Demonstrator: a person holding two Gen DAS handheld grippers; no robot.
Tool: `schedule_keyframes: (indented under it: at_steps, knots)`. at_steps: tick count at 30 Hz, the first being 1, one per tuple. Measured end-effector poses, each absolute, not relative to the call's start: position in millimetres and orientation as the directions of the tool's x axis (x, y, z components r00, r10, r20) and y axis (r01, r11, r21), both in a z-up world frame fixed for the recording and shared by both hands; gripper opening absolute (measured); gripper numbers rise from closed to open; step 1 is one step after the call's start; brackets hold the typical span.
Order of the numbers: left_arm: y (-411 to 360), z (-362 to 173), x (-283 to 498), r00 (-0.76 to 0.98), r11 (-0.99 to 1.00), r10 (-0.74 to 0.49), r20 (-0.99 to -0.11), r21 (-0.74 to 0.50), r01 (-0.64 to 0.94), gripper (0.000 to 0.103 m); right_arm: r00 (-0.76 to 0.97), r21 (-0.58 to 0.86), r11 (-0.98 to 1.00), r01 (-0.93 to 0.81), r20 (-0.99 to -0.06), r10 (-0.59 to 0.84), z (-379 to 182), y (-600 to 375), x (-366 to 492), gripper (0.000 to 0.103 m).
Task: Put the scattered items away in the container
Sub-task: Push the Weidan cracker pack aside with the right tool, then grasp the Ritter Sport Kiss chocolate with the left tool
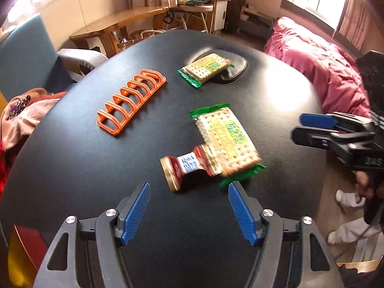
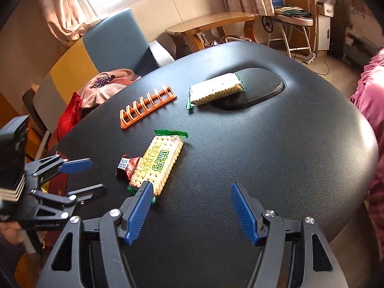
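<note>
A green-edged cracker packet (image 1: 226,139) (image 2: 158,163) lies mid-table, partly on top of a small red candy wrapper (image 1: 186,168) (image 2: 127,166). A second cracker packet (image 1: 206,68) (image 2: 217,91) rests half over the rim of a shallow black oval recess (image 1: 234,68) (image 2: 259,88) at the far side. An orange slotted rack (image 1: 130,100) (image 2: 147,109) lies to the left. My left gripper (image 1: 189,212) is open and empty, just short of the candy; it also shows in the right wrist view (image 2: 84,175). My right gripper (image 2: 192,212) is open and empty, its left finger (image 2: 140,210) at the near packet's end.
The black padded table (image 1: 168,228) (image 2: 264,168) drops off at its rounded edges. A blue and yellow chair with clothes (image 2: 105,84) stands on the left, a pink bed (image 1: 319,64) on the right, and wooden furniture behind.
</note>
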State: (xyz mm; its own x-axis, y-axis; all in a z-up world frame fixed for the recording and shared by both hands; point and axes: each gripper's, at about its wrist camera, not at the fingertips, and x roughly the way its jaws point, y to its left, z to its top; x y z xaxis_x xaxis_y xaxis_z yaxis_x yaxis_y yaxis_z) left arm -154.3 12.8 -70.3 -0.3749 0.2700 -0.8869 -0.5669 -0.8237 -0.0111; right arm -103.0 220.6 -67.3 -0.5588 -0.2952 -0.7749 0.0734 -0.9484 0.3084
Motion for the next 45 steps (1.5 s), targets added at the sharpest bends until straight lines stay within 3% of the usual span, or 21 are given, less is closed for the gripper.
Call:
schedule_keyframes:
  at_steps: [17,28,31,45]
  knots:
    - [42.2,-106.2,-189.3,-0.207,-0.674,0.294,-0.933,-0.049,-0.737,0.069,-0.565,0.297,-0.955,0.027,-0.783,-0.26,-65.6,229.5,-113.2,0.069]
    - [30.6,-108.1,-158.5,-0.261,-0.781,0.298,-0.918,-0.078,-0.62,0.068,-0.568,0.271,-0.962,0.028,-0.788,-0.238,-64.0,225.1,-110.9,0.069]
    - [26.4,-106.5,-149.2,-0.282,-0.804,0.298,-0.912,-0.081,-0.589,0.062,-0.566,0.264,-0.964,0.02,-0.792,-0.228,-64.3,224.7,-105.8,0.069]
    - [38.5,-85.1,-182.2,-0.276,-0.749,0.329,-0.903,-0.071,-0.659,0.062,-0.569,0.265,-0.964,0.01,-0.791,-0.223,-61.2,231.3,-94.2,0.069]
